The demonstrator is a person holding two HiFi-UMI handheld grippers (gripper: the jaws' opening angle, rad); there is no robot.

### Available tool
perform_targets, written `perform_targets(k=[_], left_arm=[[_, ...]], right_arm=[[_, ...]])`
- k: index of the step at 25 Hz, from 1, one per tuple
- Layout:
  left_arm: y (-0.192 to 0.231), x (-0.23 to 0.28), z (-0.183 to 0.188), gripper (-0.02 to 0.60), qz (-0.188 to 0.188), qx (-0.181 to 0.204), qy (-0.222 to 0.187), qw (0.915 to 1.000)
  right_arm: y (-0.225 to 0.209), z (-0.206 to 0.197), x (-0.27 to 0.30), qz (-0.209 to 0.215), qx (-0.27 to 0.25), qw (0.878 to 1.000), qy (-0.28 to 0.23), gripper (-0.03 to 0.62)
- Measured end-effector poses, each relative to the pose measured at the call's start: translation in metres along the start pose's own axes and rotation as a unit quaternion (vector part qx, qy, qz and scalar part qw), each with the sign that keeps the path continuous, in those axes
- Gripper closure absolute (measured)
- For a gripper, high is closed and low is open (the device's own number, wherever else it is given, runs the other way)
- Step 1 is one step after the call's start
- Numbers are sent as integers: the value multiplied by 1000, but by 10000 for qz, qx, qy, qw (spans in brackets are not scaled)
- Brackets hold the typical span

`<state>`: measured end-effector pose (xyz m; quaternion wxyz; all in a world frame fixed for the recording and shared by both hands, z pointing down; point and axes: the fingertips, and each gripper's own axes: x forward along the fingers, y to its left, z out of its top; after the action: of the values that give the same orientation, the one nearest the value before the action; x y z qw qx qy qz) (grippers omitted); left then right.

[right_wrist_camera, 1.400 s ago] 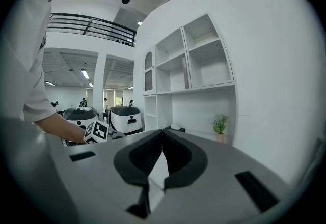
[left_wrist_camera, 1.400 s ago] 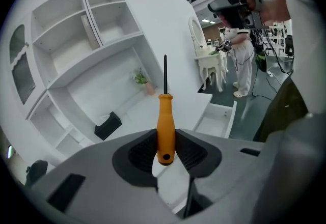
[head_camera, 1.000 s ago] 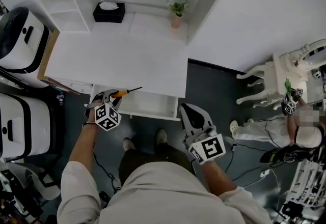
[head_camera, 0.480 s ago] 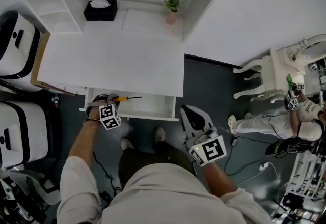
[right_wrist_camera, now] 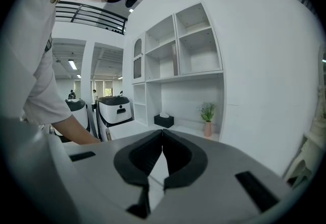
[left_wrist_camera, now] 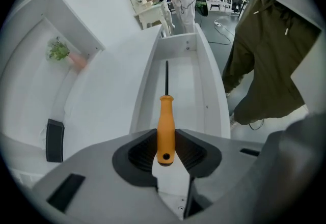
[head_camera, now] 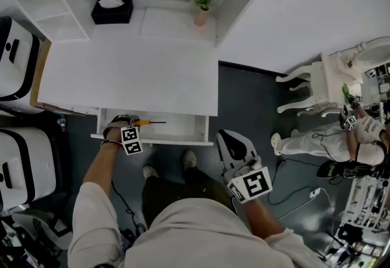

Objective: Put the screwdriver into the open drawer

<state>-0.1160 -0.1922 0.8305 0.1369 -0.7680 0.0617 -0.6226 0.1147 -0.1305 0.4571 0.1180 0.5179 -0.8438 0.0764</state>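
The screwdriver [left_wrist_camera: 165, 123] has an orange handle and a thin black shaft; my left gripper [left_wrist_camera: 165, 146] is shut on the handle's end. In the head view the screwdriver [head_camera: 148, 122] points right, over the left end of the open white drawer [head_camera: 183, 133], with the left gripper [head_camera: 129, 133] at that end. The left gripper view looks along the drawer [left_wrist_camera: 175, 90], the shaft hanging above its inside. My right gripper [head_camera: 234, 148] is off to the right of the drawer, above the dark floor, jaws pressed together with nothing between them [right_wrist_camera: 162, 139].
The white desk top [head_camera: 128, 75] lies beyond the drawer, with a black tissue box [head_camera: 111, 11] and a small potted plant [head_camera: 202, 2] on the shelf behind. White machines [head_camera: 15, 59] stand at the left. Another person [head_camera: 341, 139] works near a white table at the right.
My left gripper has carried the screwdriver down and toward me, from over the desk's front edge to above the drawer's left end. The right gripper has hardly moved.
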Motion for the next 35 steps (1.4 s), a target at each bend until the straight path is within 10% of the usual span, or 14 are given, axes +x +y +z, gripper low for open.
perform_targets(k=[35], left_arm=[[-19, 95, -20, 471, -847, 358, 348, 9952]], right_arm=[[-21, -50, -12, -499, 113, 9973, 520, 589]])
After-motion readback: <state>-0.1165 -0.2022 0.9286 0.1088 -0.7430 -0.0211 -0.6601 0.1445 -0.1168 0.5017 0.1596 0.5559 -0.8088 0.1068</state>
